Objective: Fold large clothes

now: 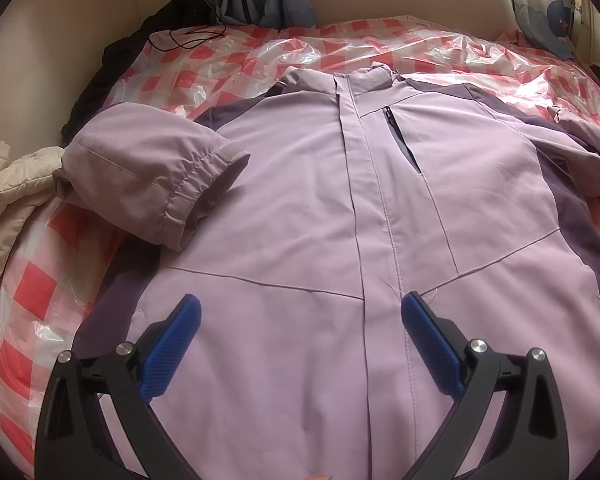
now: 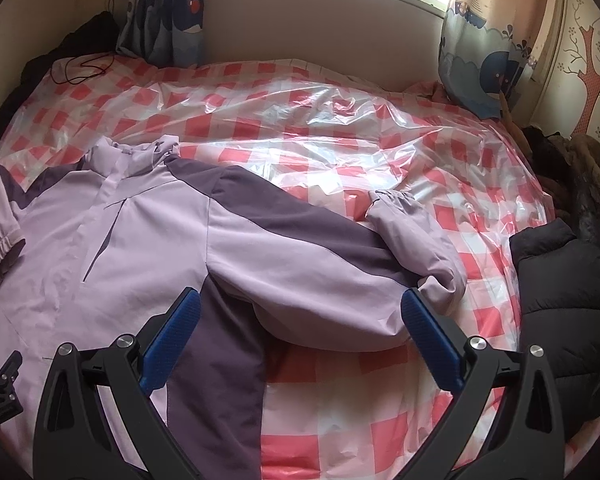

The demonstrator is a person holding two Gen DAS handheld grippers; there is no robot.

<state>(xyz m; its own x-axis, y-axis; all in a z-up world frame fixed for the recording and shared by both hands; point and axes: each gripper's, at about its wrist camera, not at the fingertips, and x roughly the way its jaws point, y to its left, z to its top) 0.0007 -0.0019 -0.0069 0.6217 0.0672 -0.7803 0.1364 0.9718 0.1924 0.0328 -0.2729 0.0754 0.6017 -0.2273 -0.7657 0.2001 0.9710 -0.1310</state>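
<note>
Leftmost, one cream quilted garment (image 1: 0, 208) is bunched at the bed's edge. Beside it, one lilac jacket (image 1: 300, 184) lies front-up and zipped on the checked sheet (image 2: 340, 128), which lies under clear plastic. Its two sleeves differ: one sleeve (image 1: 148, 176) is folded in so its cuff rests on the chest, the other sleeve (image 2: 320, 264) stretches sideways, its cuff doubled back. Two grippers hover over the jacket, both spread wide and holding nothing: the left gripper (image 1: 300, 312) above the hem by the zip, the right gripper (image 2: 300, 308) above the armpit. Farthest right sits one dark puffer (image 2: 568, 300), with possibly more dark clothing behind.
</note>
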